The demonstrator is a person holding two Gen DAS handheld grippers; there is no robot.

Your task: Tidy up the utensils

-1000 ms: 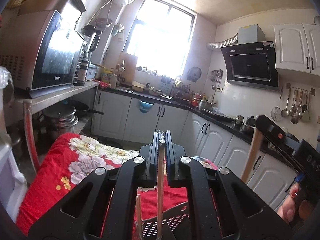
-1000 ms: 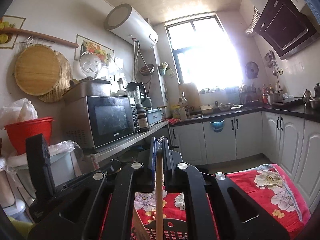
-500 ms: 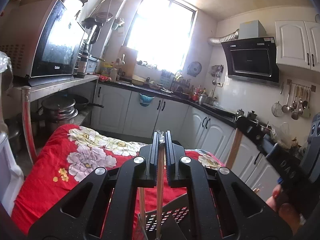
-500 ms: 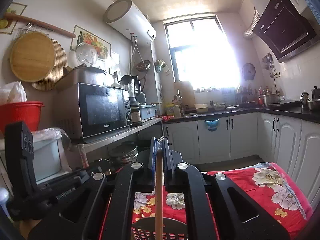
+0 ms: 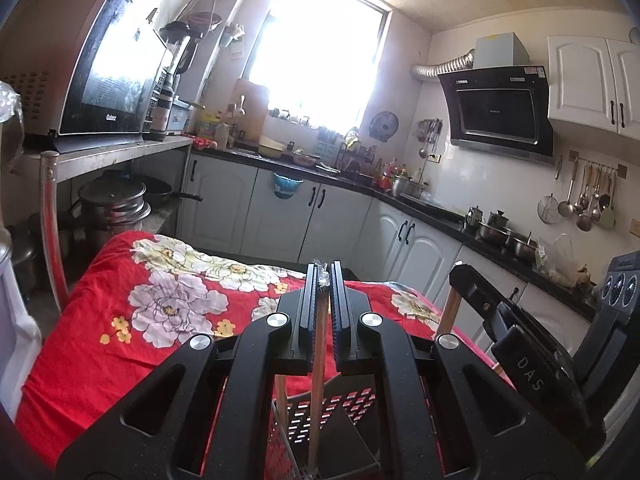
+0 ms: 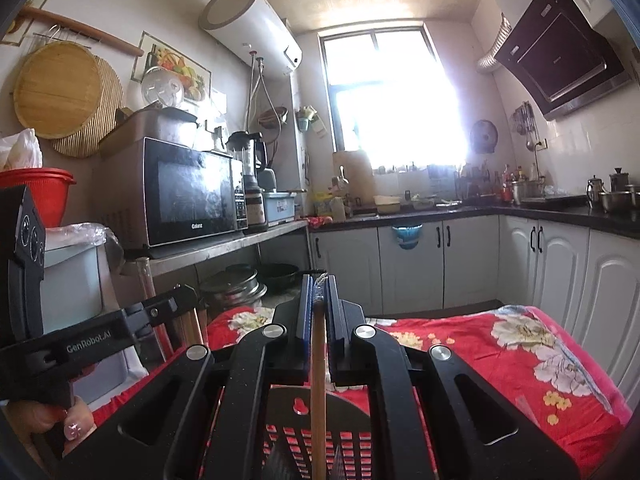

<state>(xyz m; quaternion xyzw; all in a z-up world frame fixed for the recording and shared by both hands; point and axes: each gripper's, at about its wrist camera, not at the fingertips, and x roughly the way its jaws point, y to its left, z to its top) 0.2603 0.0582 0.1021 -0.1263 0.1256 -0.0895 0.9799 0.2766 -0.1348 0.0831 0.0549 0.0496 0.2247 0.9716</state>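
My left gripper [image 5: 323, 276] is shut on a thin wooden chopstick [image 5: 316, 392] that hangs down into a black perforated utensil holder [image 5: 340, 408]. A second wooden stick [image 5: 282, 398] stands in the holder beside it. My right gripper [image 6: 319, 286] is shut on a wooden-handled utensil [image 6: 318, 392], held upright over the same black holder [image 6: 320, 440]. The right gripper also shows at the right of the left wrist view [image 5: 520, 352], its wooden handle [image 5: 450, 312] below it. The left gripper shows at the left of the right wrist view [image 6: 100, 332].
A table with a red flowered cloth [image 5: 120, 340] lies under both grippers. A metal shelf [image 5: 120, 152] with a microwave [image 6: 188, 192] stands at the left, with pots [image 5: 112, 204] below. White cabinets [image 6: 460, 260] and a dark counter run along the back.
Both grippers have sunk lower and tilted down a little over the holder, each still shut on its wooden utensil. The right gripper has come closer in the left wrist view.
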